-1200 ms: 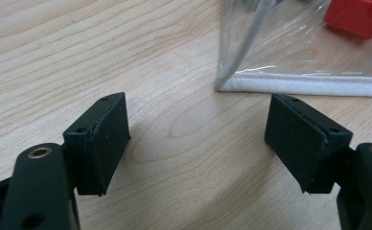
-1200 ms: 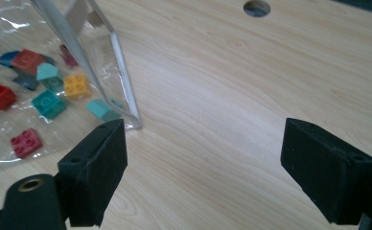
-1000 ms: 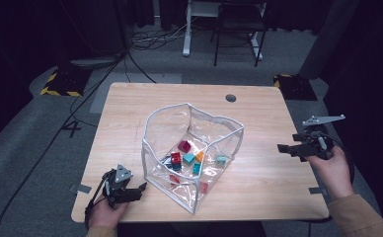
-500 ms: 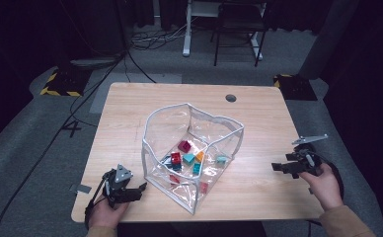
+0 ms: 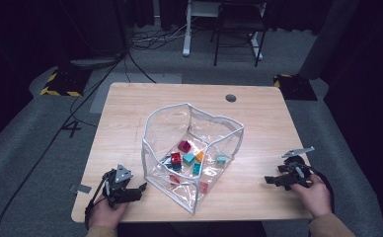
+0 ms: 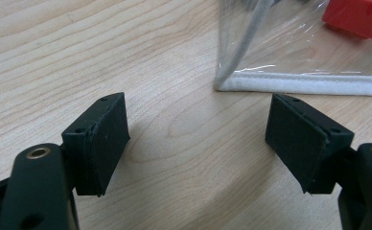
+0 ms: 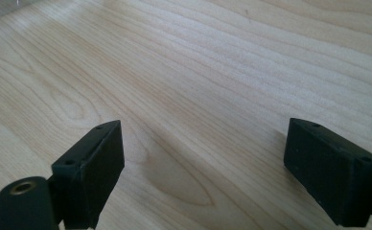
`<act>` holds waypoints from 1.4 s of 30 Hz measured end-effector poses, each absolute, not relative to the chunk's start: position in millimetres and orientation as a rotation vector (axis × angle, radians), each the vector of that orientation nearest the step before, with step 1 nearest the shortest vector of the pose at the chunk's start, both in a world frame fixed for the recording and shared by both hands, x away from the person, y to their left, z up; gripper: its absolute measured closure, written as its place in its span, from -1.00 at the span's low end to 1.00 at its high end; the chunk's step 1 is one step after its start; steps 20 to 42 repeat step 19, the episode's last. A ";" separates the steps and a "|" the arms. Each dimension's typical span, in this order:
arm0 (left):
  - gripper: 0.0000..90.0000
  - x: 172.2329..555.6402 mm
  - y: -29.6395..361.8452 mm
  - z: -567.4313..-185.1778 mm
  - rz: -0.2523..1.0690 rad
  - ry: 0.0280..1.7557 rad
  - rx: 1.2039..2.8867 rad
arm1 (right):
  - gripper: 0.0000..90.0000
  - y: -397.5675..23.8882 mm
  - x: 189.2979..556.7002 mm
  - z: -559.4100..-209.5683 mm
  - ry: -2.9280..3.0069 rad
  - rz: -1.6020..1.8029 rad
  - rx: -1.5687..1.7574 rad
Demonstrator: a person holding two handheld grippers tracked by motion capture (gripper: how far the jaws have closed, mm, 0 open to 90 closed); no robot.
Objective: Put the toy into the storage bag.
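From the high view, a clear plastic bag (image 5: 192, 148) with white piping stands open in the middle of the desk (image 5: 130, 106), with small red, teal and orange blocks (image 5: 188, 159) lying on its bottom. The left claw (image 5: 139, 189) rests on the desk just beside the bag's near left corner, and the right claw (image 5: 271, 179) rests near the desk's right edge, well apart from the bag. The left gripper view adds what the high view cannot: the left claw (image 6: 196, 139) stands wide with nothing between its jaws, and the bag's corner (image 6: 251, 79), with its white seam, lies just ahead of the gap, a red block (image 6: 359, 17) showing through the clear wall. The right gripper view shows the right claw (image 7: 203, 165) also spread wide and empty, with bare wood grain ahead of it. The desk is pale wood with a round cable hole (image 5: 231, 98) near its far edge. Grey carpet (image 5: 31, 148) surrounds it, with a strip of black-and-yellow tape (image 5: 58, 92) at the far left, cables (image 5: 130, 59) trailing across the floor, and a dark chair (image 5: 239, 24) beyond the desk in a dim room.
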State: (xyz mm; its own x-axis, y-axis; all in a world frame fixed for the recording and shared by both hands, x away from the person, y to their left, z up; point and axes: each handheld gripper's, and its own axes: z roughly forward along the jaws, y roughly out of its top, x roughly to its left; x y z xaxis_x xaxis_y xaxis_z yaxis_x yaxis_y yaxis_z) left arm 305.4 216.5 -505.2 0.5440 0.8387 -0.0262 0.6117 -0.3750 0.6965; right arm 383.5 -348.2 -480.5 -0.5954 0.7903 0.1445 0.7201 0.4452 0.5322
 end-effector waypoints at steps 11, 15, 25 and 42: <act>-0.49 305.2 216.4 -505.2 0.439 1.163 2.119 | -0.99 -342.1 367.8 -506.0 2.439 1.019 1.026; -0.49 305.1 216.5 -505.2 0.438 1.163 2.120 | -0.99 -343.1 368.6 -506.0 2.449 1.023 1.012; -0.49 305.2 216.4 -505.3 0.438 1.162 2.119 | -1.00 -343.5 368.7 -506.0 2.457 1.023 0.999; -0.49 305.2 216.4 -505.3 0.438 1.162 2.119 | -1.00 -343.5 368.7 -506.0 2.457 1.023 0.999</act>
